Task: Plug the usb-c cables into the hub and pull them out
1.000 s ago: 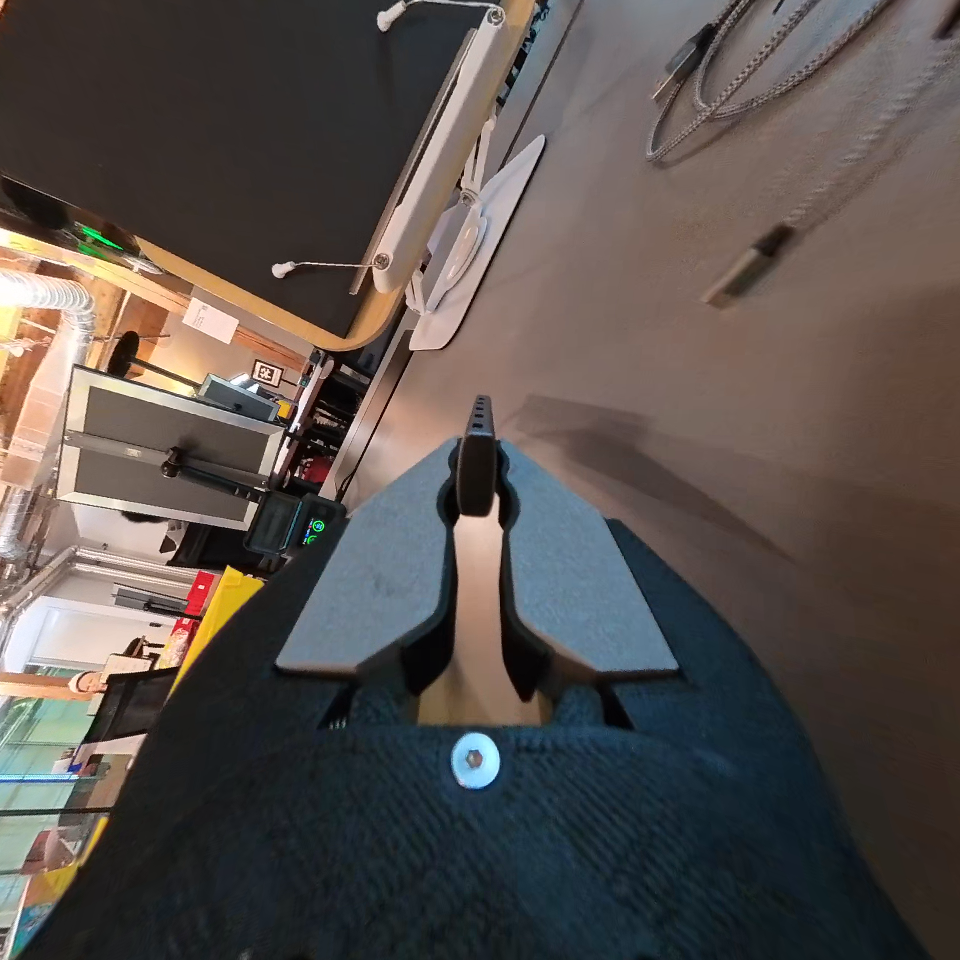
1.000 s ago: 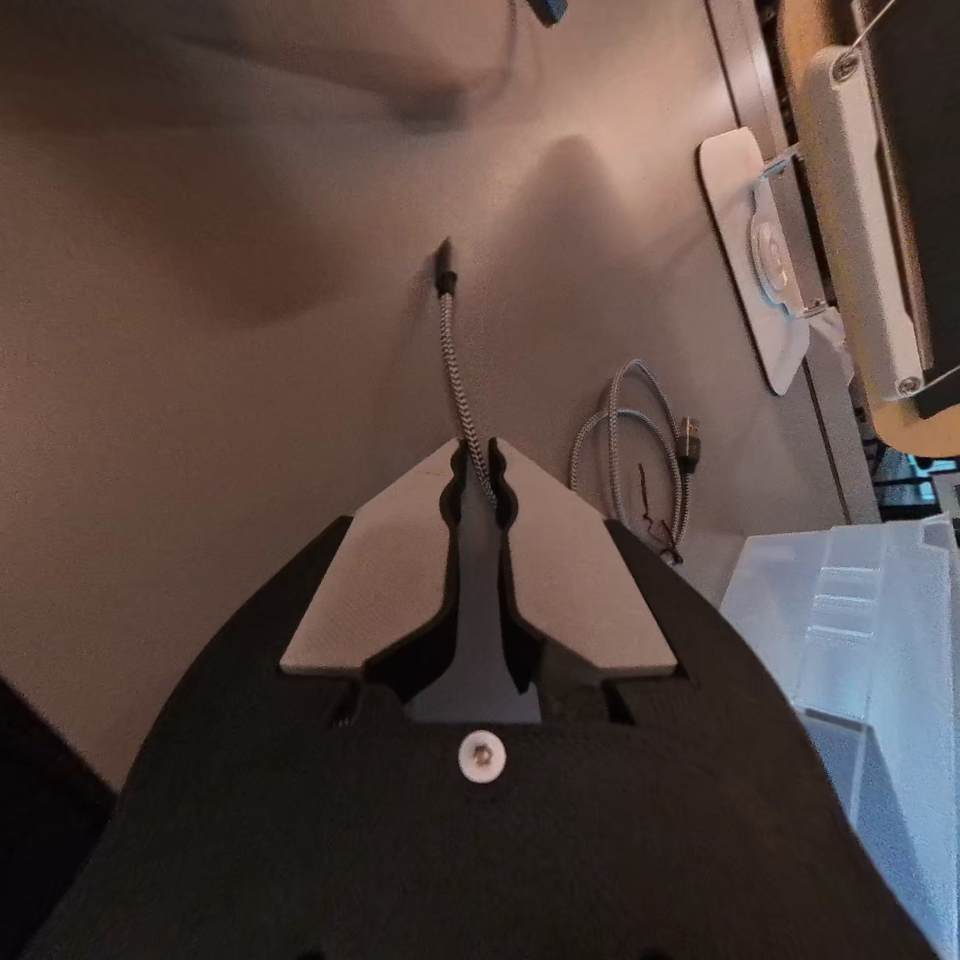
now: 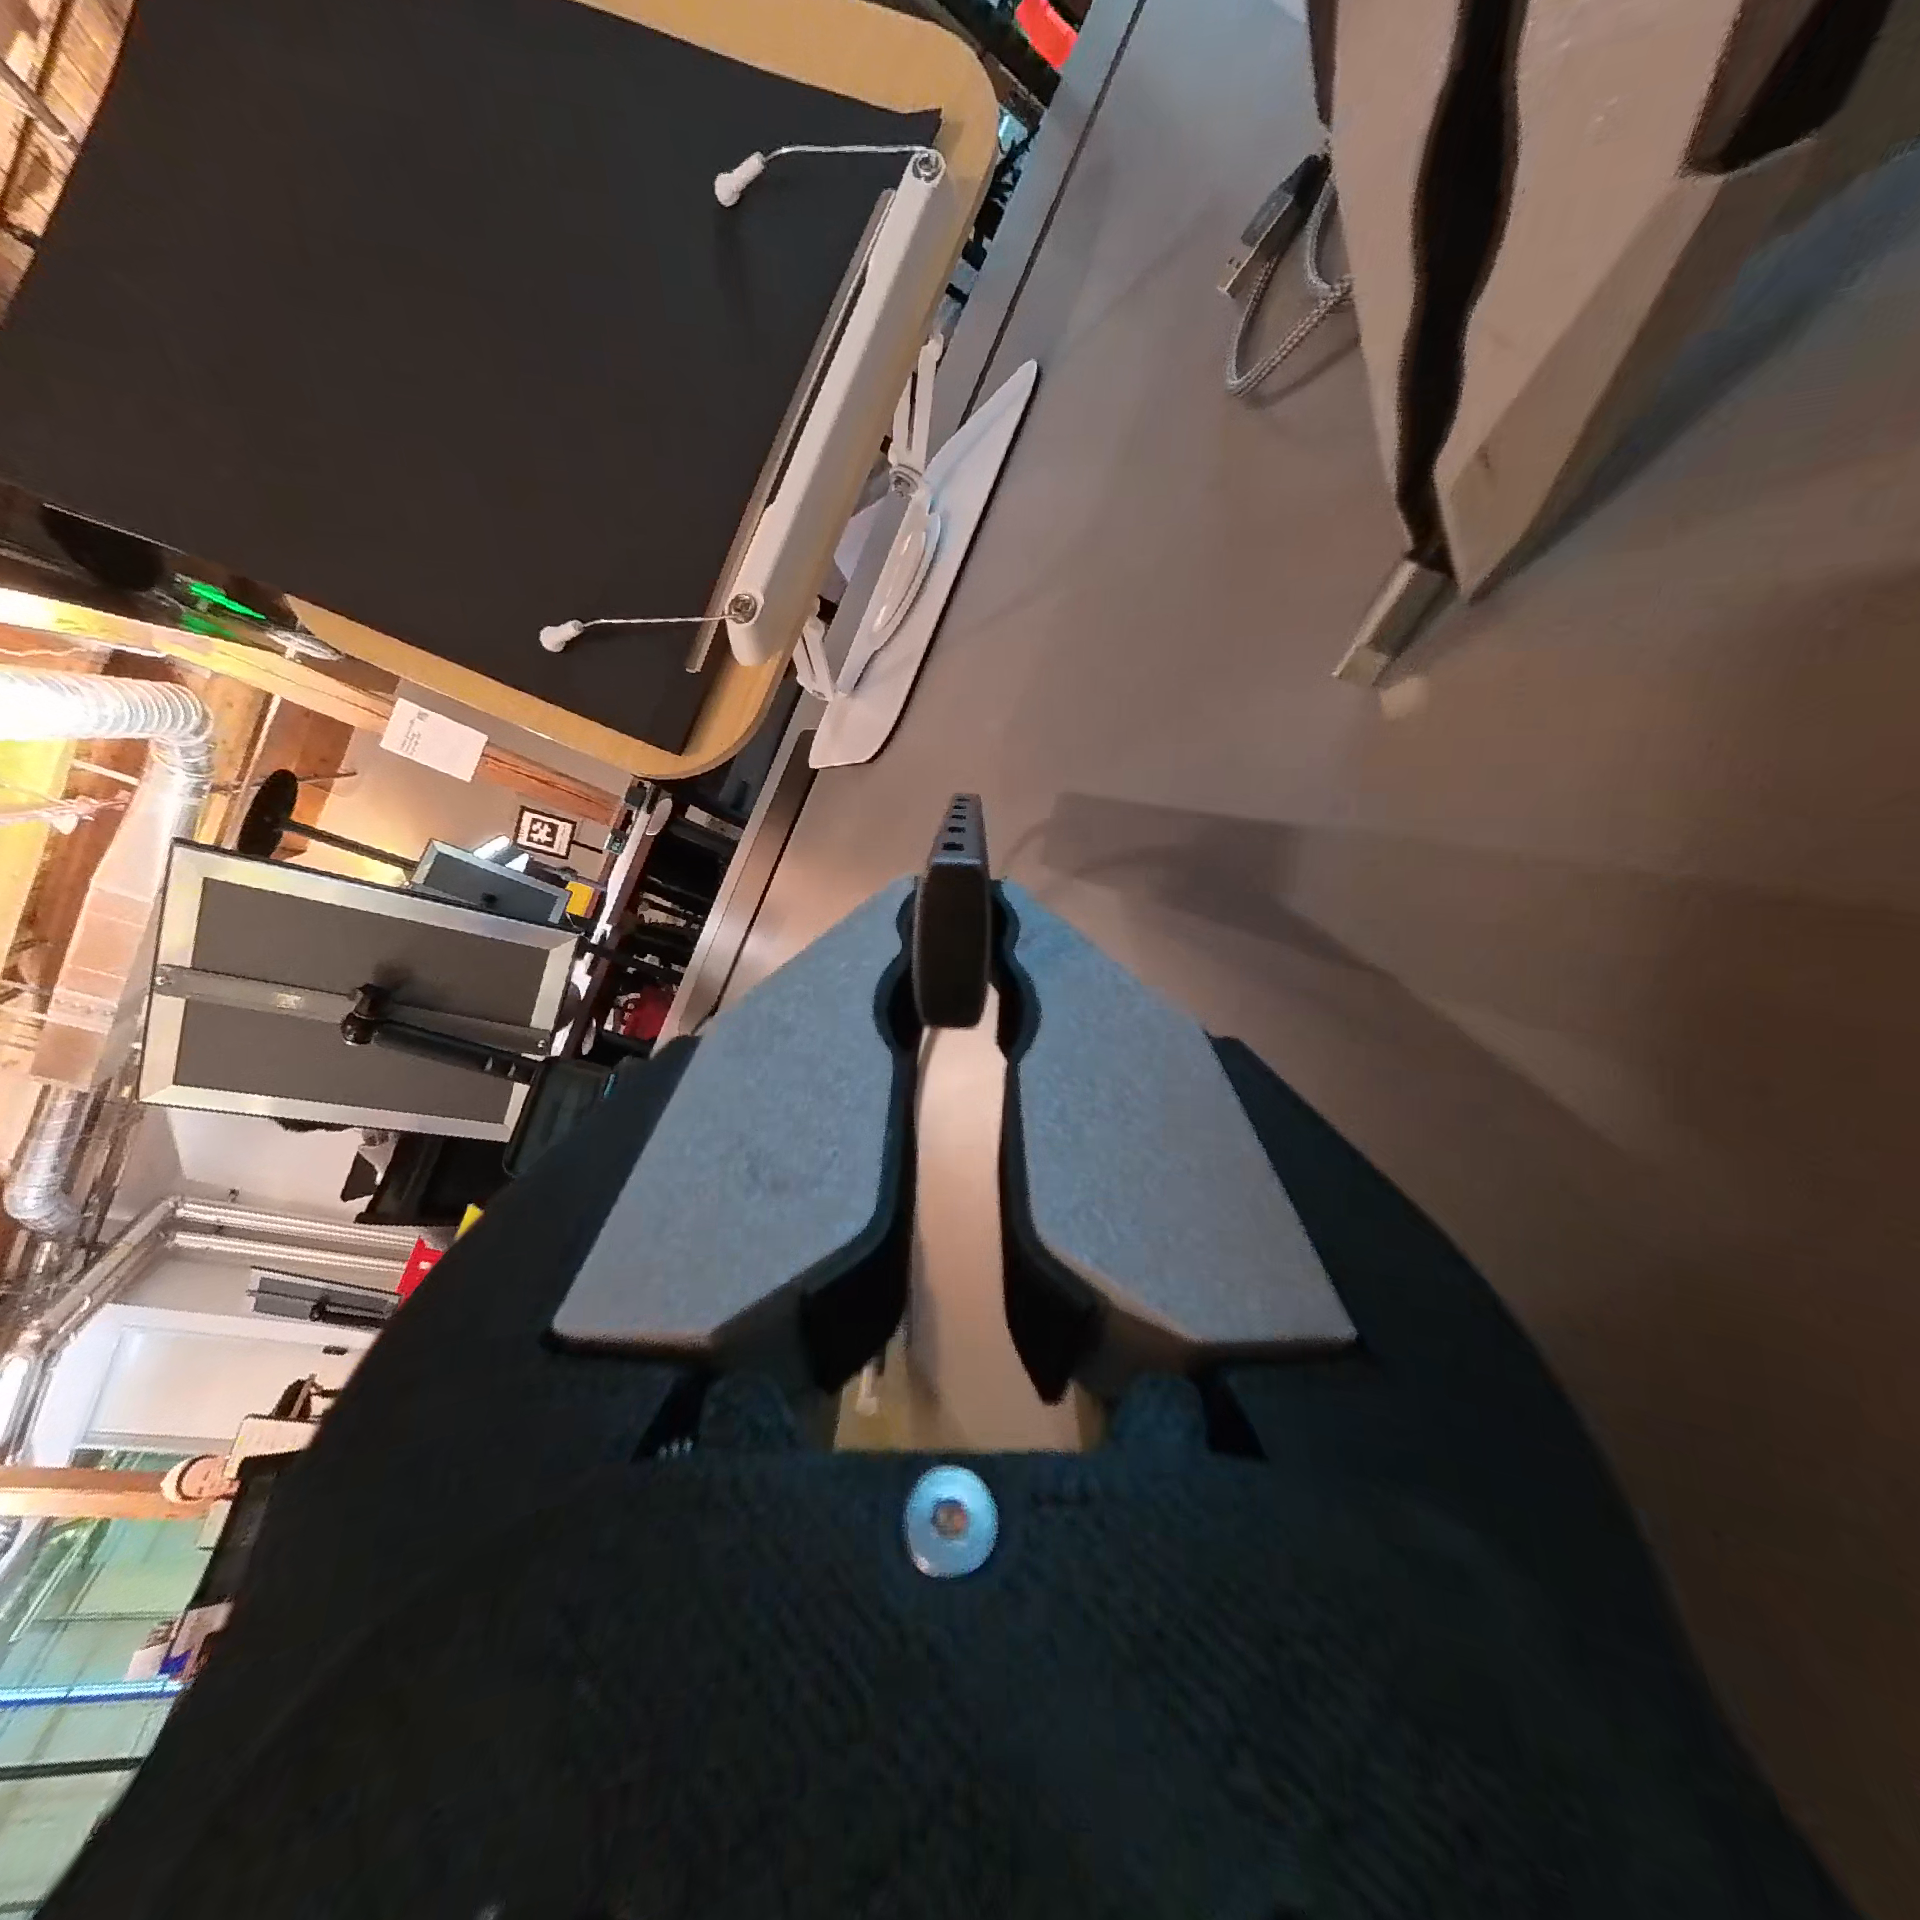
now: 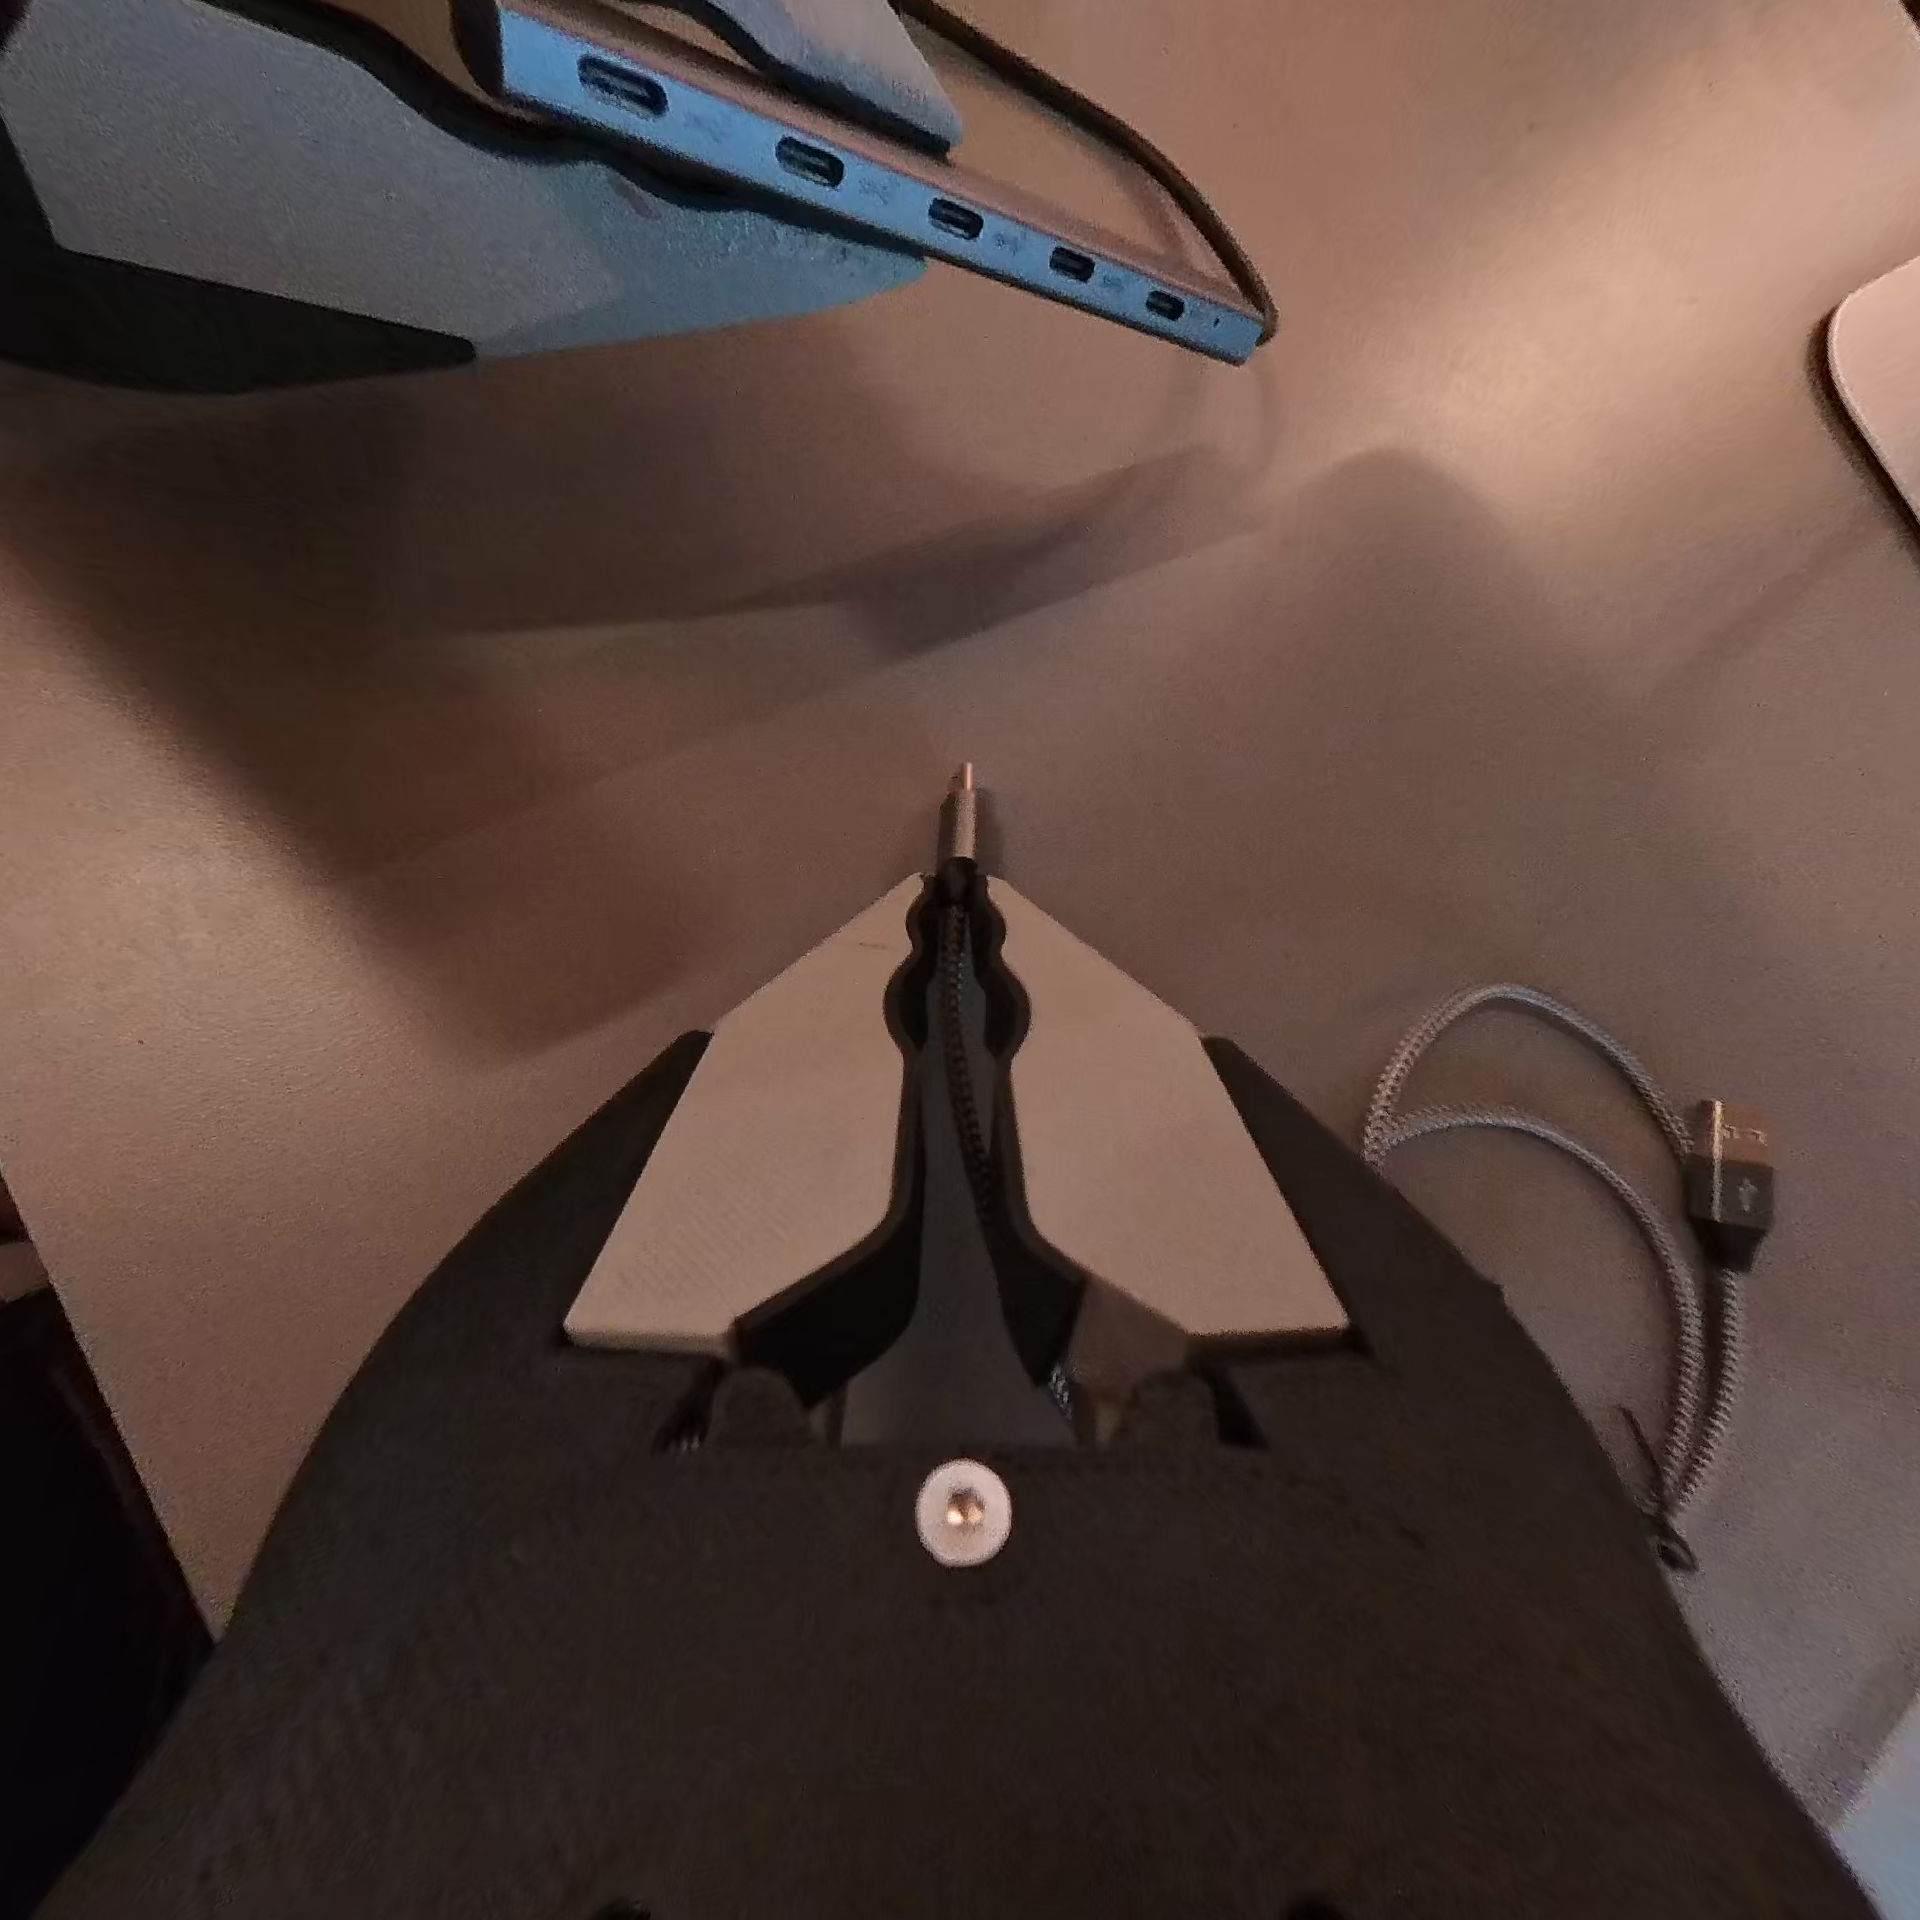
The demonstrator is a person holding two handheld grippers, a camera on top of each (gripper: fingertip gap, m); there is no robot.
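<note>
Tabletop [image 3: 1299, 987], grey-brown and matte, fills the right of the left wrist view; a workshop w/ silver ducting and shelving lies far left, beyond a black board [image 3: 436, 343] on a white stand. Left gripper [image 3: 954, 914] is clenched on the slim dark hub [image 3: 951, 935], held edge-on, its port row pointing away. Right gripper [image 3: 1558, 260] sits far right, blurred, a metal plug [image 3: 1387, 623] sticking out of its tip. Spare braided cable [image 3: 1283, 281] lies farther off.

Right wrist view: same tabletop, warm light. Right gripper [image 4: 958, 883] is closed on the usb-c cable [image 4: 961, 831], plug poking just past the tips, apart from the hub [image 4: 883, 177] at far left, ports facing the plug. Spare cable [image 4: 1621, 1174] lies coiled near right.
</note>
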